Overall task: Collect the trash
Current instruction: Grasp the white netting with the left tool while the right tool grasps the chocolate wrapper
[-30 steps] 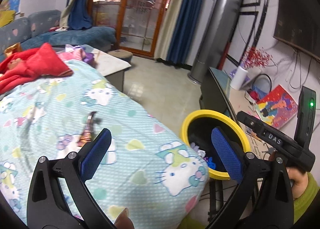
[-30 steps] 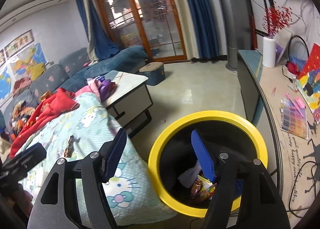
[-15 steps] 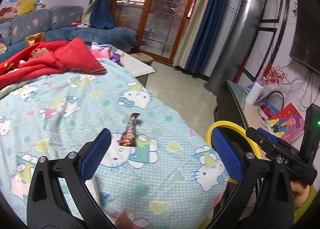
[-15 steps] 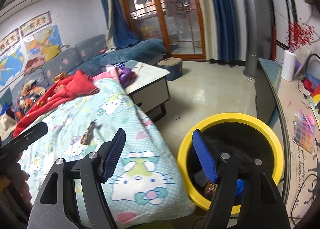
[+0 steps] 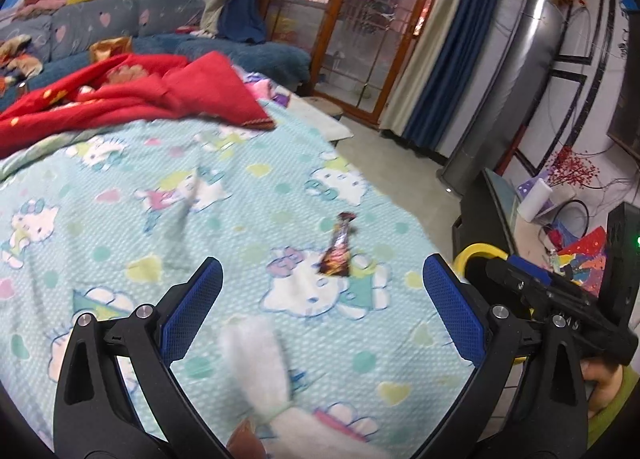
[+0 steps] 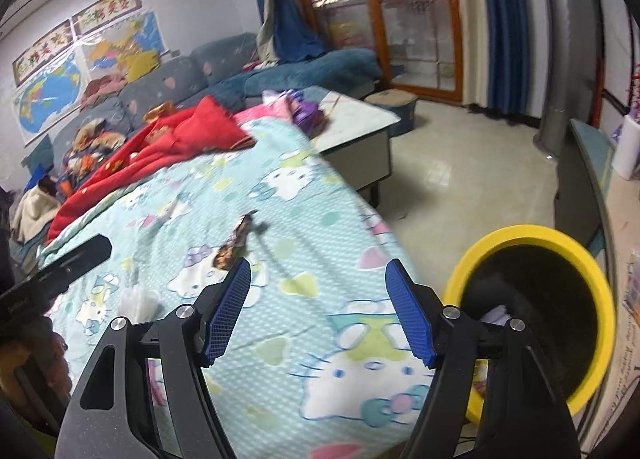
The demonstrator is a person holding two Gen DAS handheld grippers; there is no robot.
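Partly done | yellow-rimmed black bin (image 6: 532,323) holds scraps | dark crinkled snack wrapper (image 5: 338,251) left near bed edge | both grippers' fingers (image 5: 454,309) spread, empty

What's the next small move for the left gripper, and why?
Probably ease the left gripper forward onto the dark snack wrapper: its jaws stand open and empty, the wrapper lies loose on the blanket just ahead, and the yellow bin waits alongside.

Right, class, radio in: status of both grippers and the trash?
Left gripper open, empty. Right gripper open, empty. Snack wrapper and white tissue lie on the bedspread; yellow bin beside it. Nothing blocking.
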